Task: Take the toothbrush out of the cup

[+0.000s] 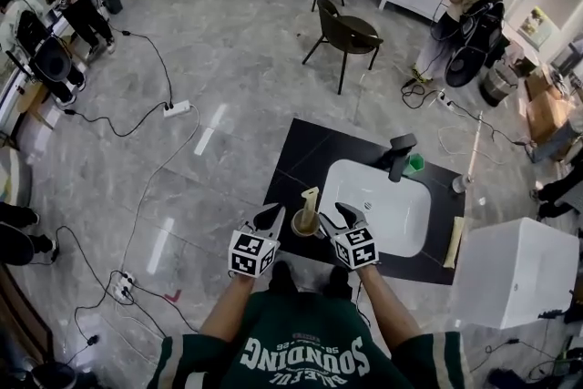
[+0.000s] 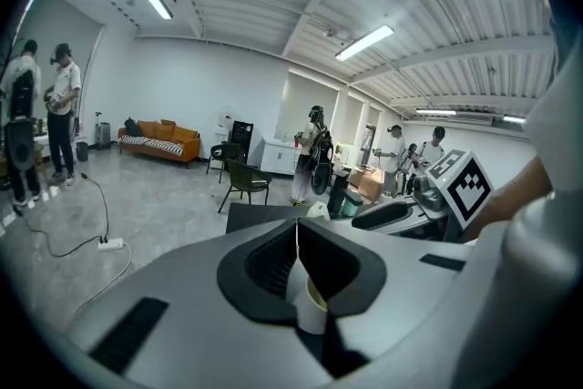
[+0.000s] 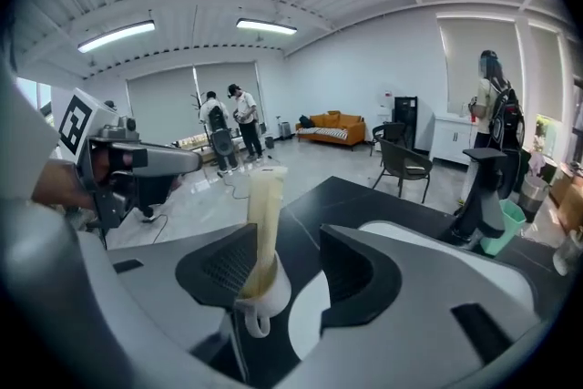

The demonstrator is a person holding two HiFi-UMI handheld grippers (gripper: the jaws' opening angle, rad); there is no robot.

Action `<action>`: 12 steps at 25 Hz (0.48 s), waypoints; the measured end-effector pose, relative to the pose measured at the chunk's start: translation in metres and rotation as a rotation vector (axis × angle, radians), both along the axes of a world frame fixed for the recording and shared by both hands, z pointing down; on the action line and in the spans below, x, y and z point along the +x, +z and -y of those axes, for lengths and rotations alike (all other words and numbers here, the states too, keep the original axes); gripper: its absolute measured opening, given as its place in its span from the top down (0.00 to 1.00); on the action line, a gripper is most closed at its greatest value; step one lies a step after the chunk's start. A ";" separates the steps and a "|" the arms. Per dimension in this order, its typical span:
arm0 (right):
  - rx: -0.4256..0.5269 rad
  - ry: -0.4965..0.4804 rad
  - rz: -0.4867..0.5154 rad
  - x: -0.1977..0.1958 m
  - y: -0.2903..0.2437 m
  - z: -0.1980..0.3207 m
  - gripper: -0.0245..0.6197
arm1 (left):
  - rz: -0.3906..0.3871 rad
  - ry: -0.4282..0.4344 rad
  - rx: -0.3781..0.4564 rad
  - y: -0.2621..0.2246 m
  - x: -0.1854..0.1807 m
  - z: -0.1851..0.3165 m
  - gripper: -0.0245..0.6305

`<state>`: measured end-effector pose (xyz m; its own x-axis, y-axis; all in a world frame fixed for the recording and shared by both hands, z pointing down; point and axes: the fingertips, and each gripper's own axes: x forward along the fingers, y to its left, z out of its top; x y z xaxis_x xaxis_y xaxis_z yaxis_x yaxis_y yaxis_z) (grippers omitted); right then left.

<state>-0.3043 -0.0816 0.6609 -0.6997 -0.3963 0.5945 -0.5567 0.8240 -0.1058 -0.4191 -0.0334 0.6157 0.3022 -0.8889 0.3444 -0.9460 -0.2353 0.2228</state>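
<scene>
Two tongs flank the white mug [image 3: 269,296] at the tabletop's [image 1: 301,150] near edge. Left tongs [image 2: 296,228] are closed and empty, right tongs [image 3: 291,260] gape apart, and the toothbrush [image 3: 264,223] stands in the mug, ungripped.

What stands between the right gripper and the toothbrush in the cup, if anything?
Nothing visible. The toothbrush stands in the cup, between the right gripper's open fingers, nearer the left-hand one in the right gripper view. Nothing above it blocks lifting.
</scene>
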 end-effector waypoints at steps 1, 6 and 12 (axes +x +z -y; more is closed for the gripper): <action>-0.004 -0.015 -0.008 -0.005 0.003 -0.003 0.63 | -0.002 -0.005 -0.001 0.001 -0.003 -0.002 0.94; -0.027 -0.049 -0.030 -0.025 0.017 -0.010 0.63 | -0.009 -0.031 -0.008 0.006 -0.017 -0.011 0.94; -0.040 -0.092 -0.068 -0.041 0.035 -0.016 0.63 | -0.014 -0.053 -0.020 0.011 -0.030 -0.018 0.94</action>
<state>-0.3450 -0.0659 0.6958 -0.6898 -0.3072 0.6556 -0.4854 0.8681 -0.1040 -0.4491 -0.0150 0.6271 0.2597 -0.8967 0.3584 -0.9538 -0.1800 0.2406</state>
